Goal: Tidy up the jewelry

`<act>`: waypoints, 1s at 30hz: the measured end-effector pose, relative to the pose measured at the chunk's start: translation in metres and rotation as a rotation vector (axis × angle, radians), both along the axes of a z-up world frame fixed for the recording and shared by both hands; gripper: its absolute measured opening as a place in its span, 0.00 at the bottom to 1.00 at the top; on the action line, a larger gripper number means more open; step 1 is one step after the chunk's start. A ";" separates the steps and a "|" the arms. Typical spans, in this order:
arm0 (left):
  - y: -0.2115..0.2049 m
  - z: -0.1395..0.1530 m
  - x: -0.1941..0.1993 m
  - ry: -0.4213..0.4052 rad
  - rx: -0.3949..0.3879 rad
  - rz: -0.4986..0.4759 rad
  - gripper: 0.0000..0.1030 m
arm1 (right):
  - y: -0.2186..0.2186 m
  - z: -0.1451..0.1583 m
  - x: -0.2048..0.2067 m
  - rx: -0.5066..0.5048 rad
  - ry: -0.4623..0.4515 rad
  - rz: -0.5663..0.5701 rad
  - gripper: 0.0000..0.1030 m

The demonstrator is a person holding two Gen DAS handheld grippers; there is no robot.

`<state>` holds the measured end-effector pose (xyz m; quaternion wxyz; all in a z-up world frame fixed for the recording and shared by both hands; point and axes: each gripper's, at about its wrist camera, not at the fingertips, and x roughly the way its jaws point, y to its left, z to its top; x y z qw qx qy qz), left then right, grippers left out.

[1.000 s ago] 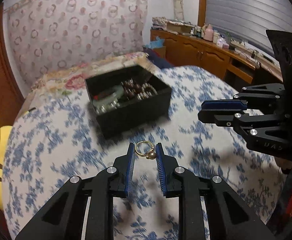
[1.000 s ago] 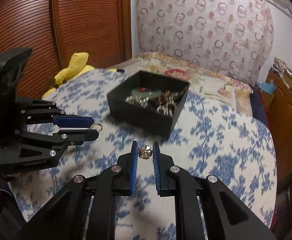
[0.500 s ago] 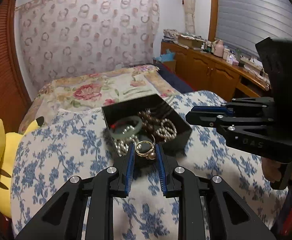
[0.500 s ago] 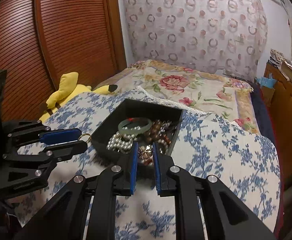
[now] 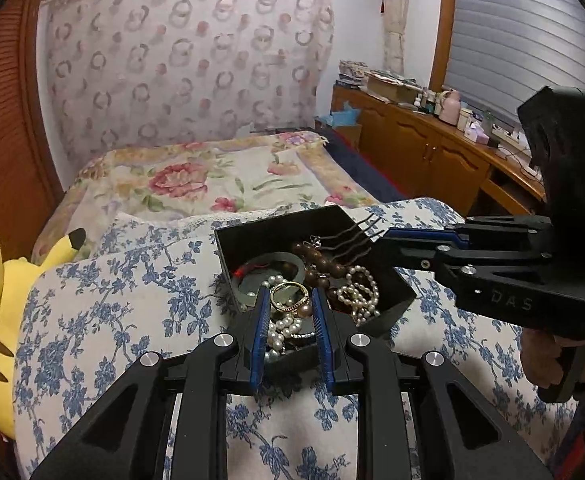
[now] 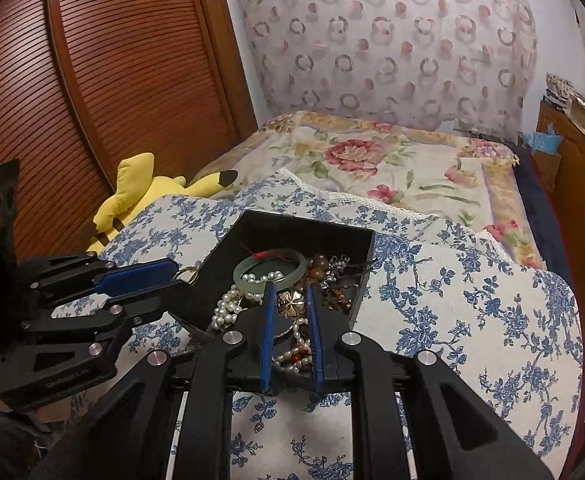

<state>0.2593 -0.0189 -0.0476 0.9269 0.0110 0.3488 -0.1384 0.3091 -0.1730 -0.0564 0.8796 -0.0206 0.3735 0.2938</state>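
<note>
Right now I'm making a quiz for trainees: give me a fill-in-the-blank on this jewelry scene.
1. The left gripper holds a gold ____.
2. The right gripper holds a ____-shaped brooch.
3. Both grippers hover over the ____ box.
4. Beside the blue-flowered pillow lies a ____ plush toy.

Missing: ring; flower; black; yellow
</note>
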 end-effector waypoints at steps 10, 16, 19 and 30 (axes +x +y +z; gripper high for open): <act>-0.003 0.001 0.014 -0.003 -0.024 0.009 0.26 | -0.011 0.007 -0.001 0.020 -0.017 -0.024 0.35; -0.006 0.006 0.002 -0.047 -0.003 0.026 0.65 | -0.020 0.017 -0.020 0.006 -0.069 -0.061 0.35; -0.004 0.012 -0.012 -0.085 0.002 0.048 0.79 | -0.024 0.022 -0.034 -0.002 -0.103 -0.081 0.35; 0.008 0.033 -0.082 -0.179 0.027 0.115 0.93 | -0.047 0.035 -0.105 0.041 -0.199 -0.135 0.52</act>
